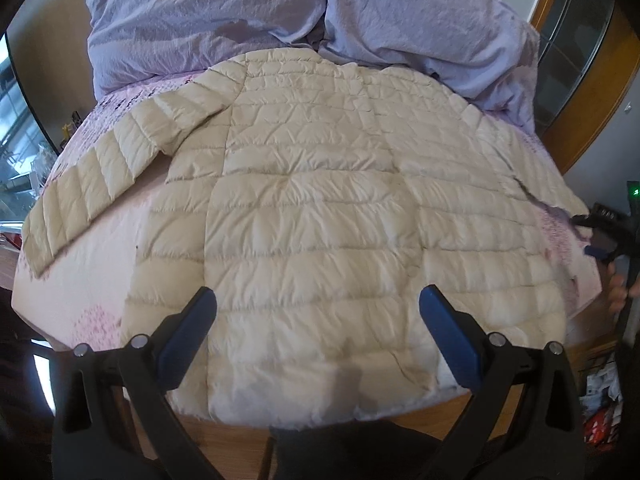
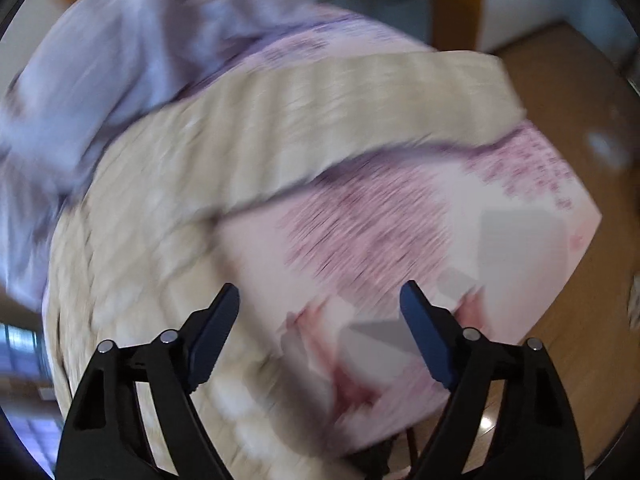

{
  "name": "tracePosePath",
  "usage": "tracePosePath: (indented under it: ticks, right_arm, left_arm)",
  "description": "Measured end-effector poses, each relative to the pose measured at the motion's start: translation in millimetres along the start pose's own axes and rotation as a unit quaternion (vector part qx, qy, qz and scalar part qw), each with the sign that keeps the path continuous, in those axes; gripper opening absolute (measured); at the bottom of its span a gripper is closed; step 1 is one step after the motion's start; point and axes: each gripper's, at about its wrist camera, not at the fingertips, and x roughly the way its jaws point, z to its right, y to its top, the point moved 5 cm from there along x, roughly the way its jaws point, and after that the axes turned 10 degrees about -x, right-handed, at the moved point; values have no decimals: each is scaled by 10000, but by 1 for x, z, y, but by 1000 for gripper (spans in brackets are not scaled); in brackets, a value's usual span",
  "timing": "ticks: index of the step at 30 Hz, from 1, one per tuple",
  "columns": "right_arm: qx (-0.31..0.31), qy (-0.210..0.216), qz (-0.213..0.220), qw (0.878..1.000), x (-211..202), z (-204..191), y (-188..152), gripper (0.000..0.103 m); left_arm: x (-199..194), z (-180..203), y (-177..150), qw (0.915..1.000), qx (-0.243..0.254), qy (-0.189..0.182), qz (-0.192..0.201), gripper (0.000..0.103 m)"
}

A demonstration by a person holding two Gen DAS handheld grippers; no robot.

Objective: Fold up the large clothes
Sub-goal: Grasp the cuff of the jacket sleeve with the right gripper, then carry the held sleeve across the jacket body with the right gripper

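A cream quilted puffer jacket lies spread flat on the bed, collar at the far side and hem towards me. One sleeve stretches out to the left. My left gripper hovers open over the hem with nothing between its fingers. The right wrist view is blurred. It shows the jacket body at the left and the other sleeve reaching right across the sheet. My right gripper is open above the bare sheet beside the jacket. It also shows at the bed's right edge, held by a hand.
A crumpled lavender duvet is heaped at the far end of the bed. The pink flowered sheet covers the mattress, whose corner stands over a wooden floor. A wooden frame with glass stands at the far right.
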Motion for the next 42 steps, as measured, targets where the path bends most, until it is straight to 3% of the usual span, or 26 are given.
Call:
tracePosePath:
  ticks: [7, 11, 17, 24, 29, 34, 39, 42]
  right_arm:
    - [1026, -758, 138, 9917, 23, 94, 61, 66]
    - [1852, -813, 135, 9792, 35, 141, 75, 62]
    - [2136, -956, 105, 9722, 49, 166, 81, 56]
    - [1987, -1011, 80, 9748, 57, 158, 80, 45]
    - [1729, -1028, 121, 9795, 59, 148, 83, 24]
    - [1614, -974, 211, 9818, 53, 146, 83, 10]
    - [1223, -1212, 547, 9835, 33, 126, 90, 7]
    - [777, -1162, 732, 9875, 23, 94, 101, 7]
  left_arm:
    - [22, 8, 12, 9997, 165, 120, -134, 101]
    - [28, 10, 14, 9992, 231, 271, -153, 101]
    - [32, 4, 16, 9989, 178, 406, -155, 101]
    - [34, -11, 18, 9985, -20, 511, -201, 101]
    - [36, -17, 18, 9983, -87, 513, -251, 101]
    - [38, -22, 19, 9982, -118, 520, -275, 101]
    - [40, -27, 20, 9981, -172, 502, -319, 101]
    - [41, -30, 22, 9982, -199, 473, -313, 101]
